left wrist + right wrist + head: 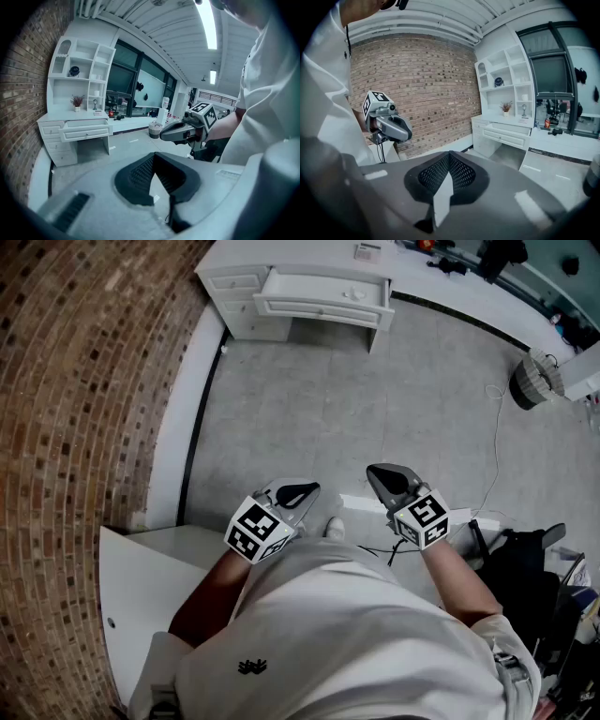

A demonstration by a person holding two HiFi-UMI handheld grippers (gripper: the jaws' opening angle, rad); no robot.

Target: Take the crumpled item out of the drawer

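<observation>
Both grippers are at waist height, tilted down, nowhere near the target.

- Left gripper [298,491]: jaws closed tip to tip in its own view [153,157], nothing between them, only floor [375,409] beyond.
- Right gripper [389,474]: the same, jaws together and empty [449,157].
- They sit side by side but apart, each with its marker cube [255,529] towards the person's body. Each shows in the other's view: the right one [164,135] and the left one [407,133], both with jaws closed.

Target side:
- White desk [281,259] stands against the far wall, well apart from both grippers, with open floor between.
- Its wide drawer [323,287] is pulled partly out. Also seen from the left gripper view [86,130] and the right gripper view [506,133].
- Crumpled item: can't make it out in any view. The drawer interior is too small and too far off to read, so its position relative to the fingers can only be given as far ahead, if it is in there.

Context: brick wall [75,427] on the person's left, shelf unit [84,70] above the desk, wastebasket [534,379] on the floor off to the right.
</observation>
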